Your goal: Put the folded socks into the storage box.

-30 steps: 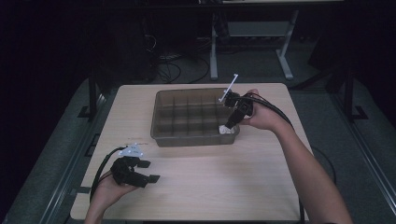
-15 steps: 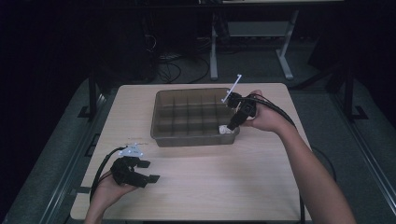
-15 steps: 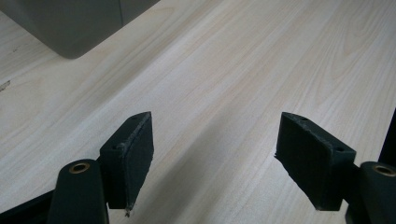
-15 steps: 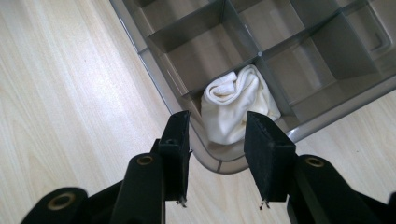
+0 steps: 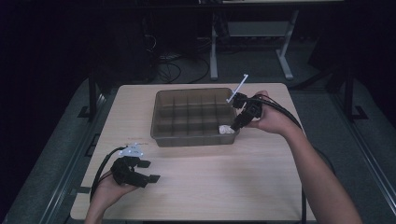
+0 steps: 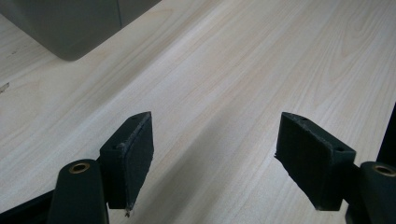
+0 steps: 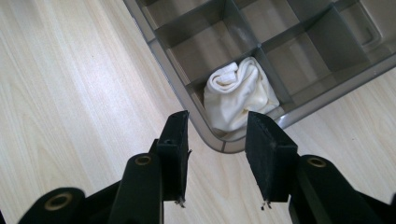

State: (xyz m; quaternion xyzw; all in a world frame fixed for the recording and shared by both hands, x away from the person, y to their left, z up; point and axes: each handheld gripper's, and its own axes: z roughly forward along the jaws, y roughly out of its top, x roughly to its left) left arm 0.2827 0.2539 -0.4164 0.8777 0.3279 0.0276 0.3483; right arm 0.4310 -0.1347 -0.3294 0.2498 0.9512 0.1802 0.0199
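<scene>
Progress reads as one item stowed: a rolled white cloth (image 7: 238,99), maybe a sock, sits bunched in the near right corner compartment of the grey divided tray (image 5: 161,122), which stands at the far middle of the pale wooden table (image 5: 261,186). In the high view the same bundle shows as a small white patch against the tray's near right wall. Right gripper (image 5: 237,122) hangs just above and beside that corner, tilted down toward it; in the right gripper view its jaws have just been opening and now stand about half apart with nothing between the pads, the cloth lying beyond the tips and apart from them. So my reading is a release just made, the cloth resting on its own in the cell. Left gripper (image 5: 150,171) rests low at the near left of the table, well apart from the tray, held in the person's left hand; in the left gripper view its jaws are spread wide over bare wood, gripping nothing, with a corner of the tray's outer wall at far left. The other compartments that can be seen look empty, though the far row is dim in the high view. No other loose cloth shows on the tabletop. What is left, as I judge it: draw the right gripper clear of the tray; whether more items are due cannot be told.
</scene>
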